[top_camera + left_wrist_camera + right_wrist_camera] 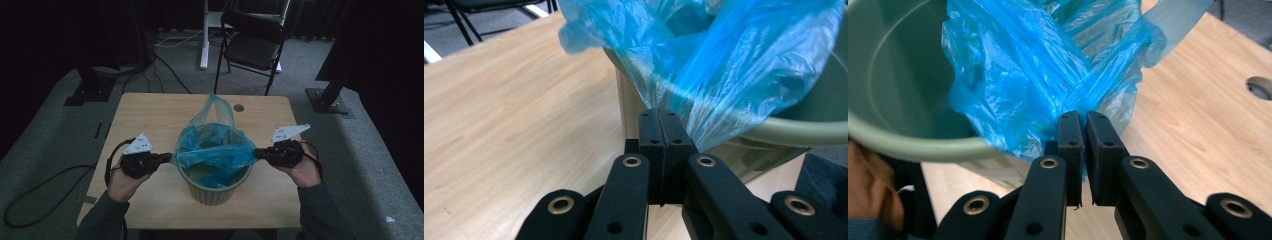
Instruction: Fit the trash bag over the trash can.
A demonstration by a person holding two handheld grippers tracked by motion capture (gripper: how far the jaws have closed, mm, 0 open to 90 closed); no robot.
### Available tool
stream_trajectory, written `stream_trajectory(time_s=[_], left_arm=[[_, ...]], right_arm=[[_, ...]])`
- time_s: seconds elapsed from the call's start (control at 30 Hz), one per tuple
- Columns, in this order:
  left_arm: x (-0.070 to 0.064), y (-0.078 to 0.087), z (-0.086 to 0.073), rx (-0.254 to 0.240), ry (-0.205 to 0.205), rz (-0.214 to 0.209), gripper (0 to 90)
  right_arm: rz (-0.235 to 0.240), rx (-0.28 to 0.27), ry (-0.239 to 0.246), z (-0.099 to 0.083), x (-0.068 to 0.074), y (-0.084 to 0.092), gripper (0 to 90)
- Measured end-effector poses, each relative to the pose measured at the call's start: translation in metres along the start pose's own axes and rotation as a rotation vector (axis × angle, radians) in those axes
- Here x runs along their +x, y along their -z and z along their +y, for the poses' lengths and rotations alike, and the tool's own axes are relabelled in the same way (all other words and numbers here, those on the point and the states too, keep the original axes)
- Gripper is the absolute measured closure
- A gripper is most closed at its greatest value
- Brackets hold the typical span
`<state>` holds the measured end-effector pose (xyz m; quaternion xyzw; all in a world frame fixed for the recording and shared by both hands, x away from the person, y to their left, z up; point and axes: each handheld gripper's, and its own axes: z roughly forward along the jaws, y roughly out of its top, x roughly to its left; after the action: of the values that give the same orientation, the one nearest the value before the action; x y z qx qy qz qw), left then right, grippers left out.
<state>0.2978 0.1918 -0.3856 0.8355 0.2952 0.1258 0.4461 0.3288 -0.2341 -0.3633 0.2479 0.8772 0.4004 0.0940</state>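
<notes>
Both grippers pinch the blue plastic bag (215, 150) over the green bin (215, 187) at the bench (150, 110) centre: left gripper (167, 158) fingers clamped on its left edge, right gripper (257, 153) fingers clamped on its right edge.

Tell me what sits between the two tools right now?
The green bin with the blue bag stretched across it, left tool to right tool, in the high view.

black folding chair (252, 42) beyond table (150, 115)

One blue bag (215, 147), one green bin (212, 190), one table (150, 107), one folding chair (252, 42).
</notes>
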Motion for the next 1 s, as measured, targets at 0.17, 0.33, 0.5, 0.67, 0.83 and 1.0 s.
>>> stream_trajectory(time_s=[0.17, 0.33, 0.5, 0.67, 0.83, 1.0], left_arm=[[-0.003, -0.004, -0.003, 0.005, 0.014, -0.029, 89.9], [-0.001, -0.007, -0.004, -0.004, 0.032, -0.052, 89.8], [0.001, -0.010, -0.003, -0.008, 0.041, -0.057, 89.8], [0.009, -0.016, 0.001, -0.008, 0.047, -0.040, 89.8], [0.022, -0.025, 0.009, -0.006, 0.056, -0.009, 89.8], [0.038, -0.039, 0.021, 0.001, 0.061, 0.031, 89.8]], right_arm=[[0.030, 0.014, 0.000, -0.004, 0.001, 0.001, 85.6], [0.050, 0.033, -0.008, -0.007, 0.000, -0.001, 85.9], [0.065, 0.023, -0.022, -0.008, -0.002, -0.002, 86.5], [0.039, 0.014, -0.035, -0.006, -0.005, -0.005, 87.5], [0.019, -0.001, -0.068, -0.002, -0.013, -0.011, 88.2], [-0.041, -0.044, -0.122, 0.000, -0.023, -0.019, 88.1]])
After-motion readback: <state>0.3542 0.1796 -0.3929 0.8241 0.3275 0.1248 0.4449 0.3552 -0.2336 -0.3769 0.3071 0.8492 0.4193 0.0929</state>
